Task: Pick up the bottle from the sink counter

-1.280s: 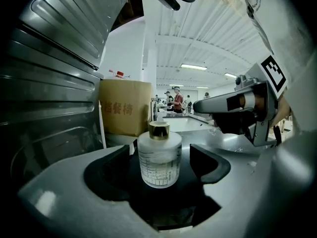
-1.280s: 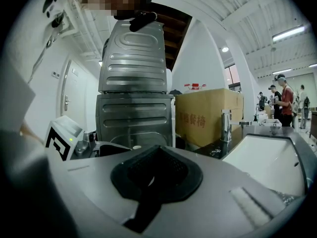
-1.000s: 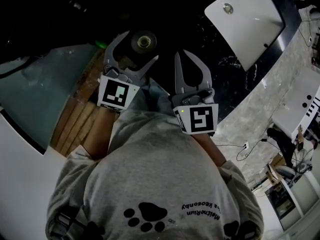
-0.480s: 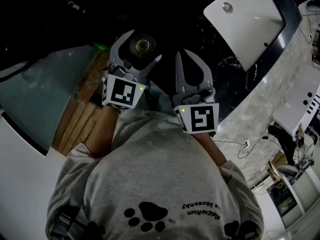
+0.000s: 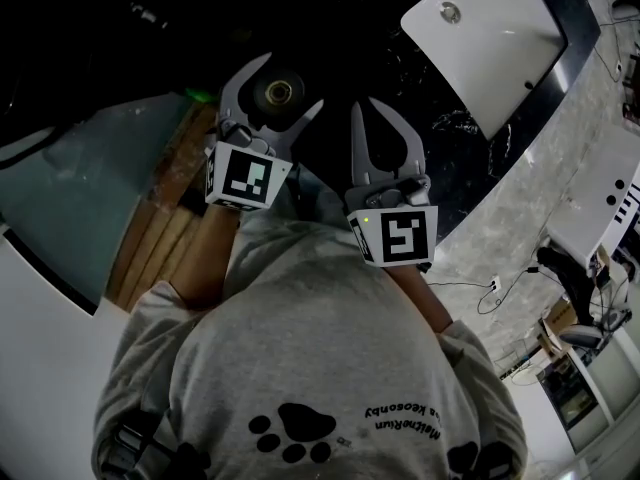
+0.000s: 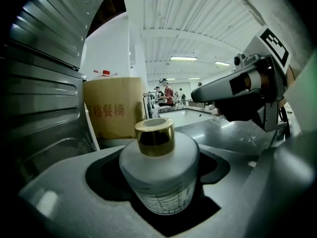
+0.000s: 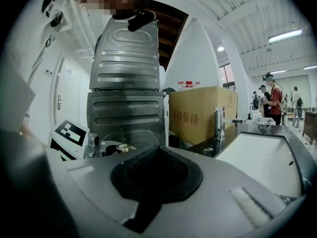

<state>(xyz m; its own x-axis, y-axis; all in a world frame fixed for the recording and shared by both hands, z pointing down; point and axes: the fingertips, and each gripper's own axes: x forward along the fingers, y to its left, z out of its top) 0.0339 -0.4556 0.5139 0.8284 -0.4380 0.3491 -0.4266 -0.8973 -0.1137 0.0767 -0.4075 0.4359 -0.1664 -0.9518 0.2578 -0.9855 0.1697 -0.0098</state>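
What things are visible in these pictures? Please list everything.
bottle: 1, frosted white with gold cap, on counter between left jaws
counter: 1, black, veined, under bottle
sink: 1, white, right of grippers
tap: 1, chrome, at sink's edge
cardboard box: 1, brown, behind bottle
ribbed metal unit: 1, grey, left of box
people: several, colours unclear, far background
left hand-held gripper: 1, grey, open around bottle, jaws have just been closing
right hand-held gripper: 1, grey, jaws together, empty
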